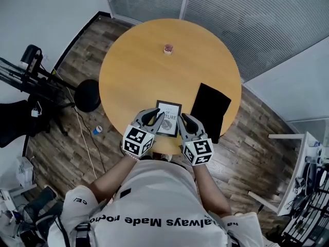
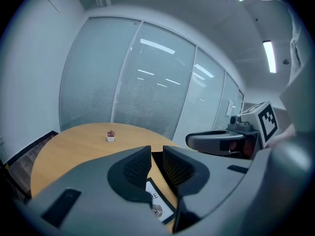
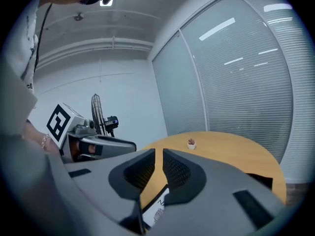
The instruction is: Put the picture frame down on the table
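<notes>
The picture frame (image 1: 169, 116) lies flat on the bench (image 1: 139, 71). The left gripper (image 1: 156, 116) has its fingers barely apart and the right gripper (image 1: 184, 119) has them pressed together, both empty. Placing looks done, and only backing away remains.

At the bottom of the head view, the white shirt (image 1: 154, 221) carries the words "always Made". On the picture frame (image 1: 168, 118), near the middle, only "TURE" is readable.

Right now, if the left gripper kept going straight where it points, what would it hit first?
Most likely the table, its bare top just beyond the picture frame lying flat below; the small plant sits left of that line. Depth is uncertain.
</notes>
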Motion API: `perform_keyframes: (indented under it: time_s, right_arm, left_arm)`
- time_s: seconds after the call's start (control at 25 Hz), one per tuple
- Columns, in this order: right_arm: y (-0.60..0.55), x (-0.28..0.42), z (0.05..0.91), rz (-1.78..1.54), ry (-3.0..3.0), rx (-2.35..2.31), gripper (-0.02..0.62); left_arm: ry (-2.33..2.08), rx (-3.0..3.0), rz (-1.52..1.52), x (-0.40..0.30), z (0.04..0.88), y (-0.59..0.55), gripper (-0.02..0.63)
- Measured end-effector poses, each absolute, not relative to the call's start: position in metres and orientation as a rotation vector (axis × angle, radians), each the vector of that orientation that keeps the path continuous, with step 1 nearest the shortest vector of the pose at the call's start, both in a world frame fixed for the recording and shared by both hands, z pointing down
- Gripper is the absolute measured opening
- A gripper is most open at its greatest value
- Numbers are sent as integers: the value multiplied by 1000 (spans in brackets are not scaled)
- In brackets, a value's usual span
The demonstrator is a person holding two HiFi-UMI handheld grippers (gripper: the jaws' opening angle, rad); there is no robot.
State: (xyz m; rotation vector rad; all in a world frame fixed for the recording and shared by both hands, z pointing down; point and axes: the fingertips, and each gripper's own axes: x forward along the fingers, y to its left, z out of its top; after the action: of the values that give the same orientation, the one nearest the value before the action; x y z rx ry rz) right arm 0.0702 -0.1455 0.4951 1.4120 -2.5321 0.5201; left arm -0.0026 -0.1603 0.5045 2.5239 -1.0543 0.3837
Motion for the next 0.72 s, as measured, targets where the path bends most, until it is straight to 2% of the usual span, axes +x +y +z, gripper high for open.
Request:
perform_keyframes:
  time_s: [0.72]
  right_arm:
    - [-133,59,366,358,-2718,1347,66]
  left_arm:
    - [-1103,2687,154,-12,381,-151,81]
